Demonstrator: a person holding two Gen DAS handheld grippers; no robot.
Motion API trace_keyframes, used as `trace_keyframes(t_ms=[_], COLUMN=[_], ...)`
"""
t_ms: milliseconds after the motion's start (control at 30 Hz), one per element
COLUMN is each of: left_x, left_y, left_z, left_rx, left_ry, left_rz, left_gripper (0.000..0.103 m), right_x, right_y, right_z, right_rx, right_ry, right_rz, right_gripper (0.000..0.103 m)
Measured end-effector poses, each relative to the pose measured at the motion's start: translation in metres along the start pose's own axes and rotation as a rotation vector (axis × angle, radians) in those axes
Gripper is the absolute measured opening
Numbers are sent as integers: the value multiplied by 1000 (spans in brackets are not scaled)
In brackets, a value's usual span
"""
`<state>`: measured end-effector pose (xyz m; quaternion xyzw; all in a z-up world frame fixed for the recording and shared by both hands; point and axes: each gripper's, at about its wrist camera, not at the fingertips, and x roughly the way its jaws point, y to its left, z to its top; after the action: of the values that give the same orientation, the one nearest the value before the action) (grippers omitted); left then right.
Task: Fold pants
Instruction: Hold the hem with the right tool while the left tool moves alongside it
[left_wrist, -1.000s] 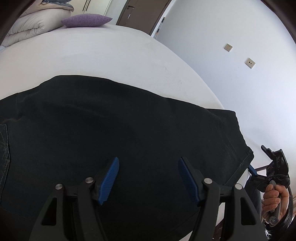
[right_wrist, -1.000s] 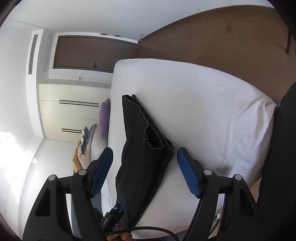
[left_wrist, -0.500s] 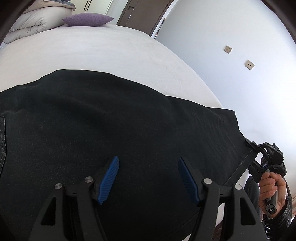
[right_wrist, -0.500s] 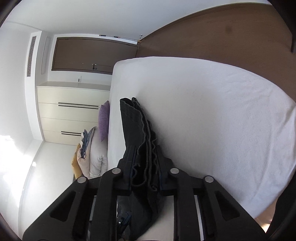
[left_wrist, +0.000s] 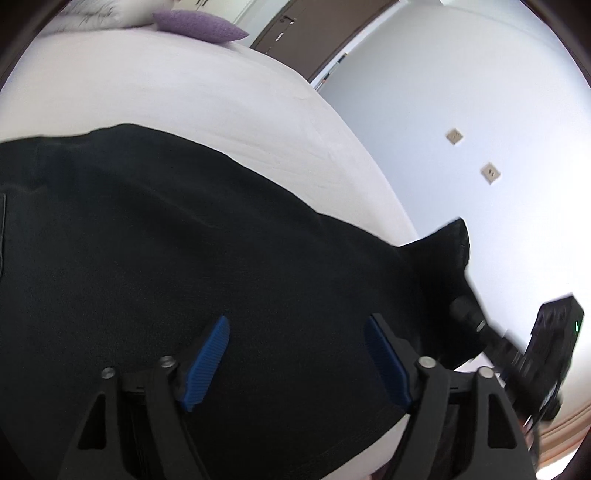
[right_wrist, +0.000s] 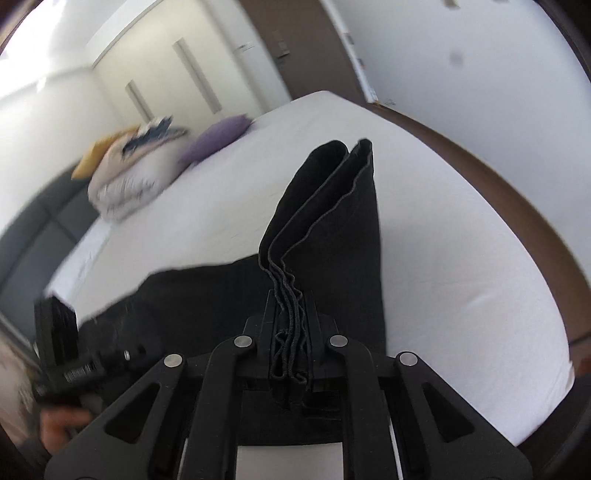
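The right gripper (right_wrist: 290, 332) is clamped tight on the stacked hem edges of the black fabric pants (right_wrist: 332, 236), its jaws pressed together with the wavy layered edges pinched between them; ahead of it the lifted end of the pants rises as a folded flap above the white bed sheet (right_wrist: 461, 258). The left gripper (left_wrist: 297, 363) is spread wide, its ribbed blue finger pads (left_wrist: 207, 363) holding nothing and hovering over the broad flat stretch of the pants (left_wrist: 184, 258), which lie just ahead of and beneath it across the sheet (left_wrist: 184, 92). Far ahead of the left gripper, a purple textured cushion (left_wrist: 199, 24) rests on the bed.
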<state>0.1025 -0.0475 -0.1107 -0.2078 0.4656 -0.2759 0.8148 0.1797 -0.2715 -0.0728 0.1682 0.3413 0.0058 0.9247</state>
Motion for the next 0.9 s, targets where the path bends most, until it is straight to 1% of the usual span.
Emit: trace_keyframes(t_ms=[67, 167, 267, 333, 367, 433, 500, 533, 567, 600, 667, 700, 733, 767, 900], left_x=[0, 3, 13, 20, 24, 33, 41, 44, 47, 49, 50, 48, 45, 41, 22], left_y=[2, 2, 1, -3, -5, -10, -15, -17, -19, -20, -17, -16, -13, -8, 0], left_z=[2, 4, 9, 14, 17, 22, 27, 28, 30, 32, 33, 33, 33, 34, 43], left_rx=[-39, -87, -137, -159, -168, -177, -158, -146, -139, -140, -141, -137, -138, -144, -120], left_ry=[6, 22, 54, 73, 86, 113, 146, 160, 172, 184, 200, 199, 196, 192, 167], left_rz=[-41, -93, -130, -143, -149, -148, -141, -138, -135, -132, -129, -119, -113, -117, -103], left_gripper=[90, 92, 94, 94, 94, 94, 93, 88, 76, 67, 27, 20, 13, 11, 10], right_x=[8, 25, 35, 33, 35, 33, 29, 24, 21, 19, 14, 12, 6, 4, 1], right_y=[47, 83, 92, 93, 95, 100, 106, 108, 114, 119, 126, 131, 136, 140, 154], right_z=[-15, -36, -52, -53, -48, -48, -53, -59, -61, -63, -67, -68, -74, -76, -79], right_rx=[-187, -309, -342, -350, -354, -369, -396, -409, -427, -444, -479, -491, -503, -513, -531], right_ry=[28, 74, 105, 99, 94, 84, 75, 72, 67, 63, 54, 50, 46, 45, 59], right_rz=[-13, 2, -3, -10, -14, -22, -30, -28, -27, -25, -16, -13, -11, -4, 43], right_gripper=[10, 10, 10, 10, 10, 10, 10, 10, 10, 10, 10, 10, 10, 10, 10])
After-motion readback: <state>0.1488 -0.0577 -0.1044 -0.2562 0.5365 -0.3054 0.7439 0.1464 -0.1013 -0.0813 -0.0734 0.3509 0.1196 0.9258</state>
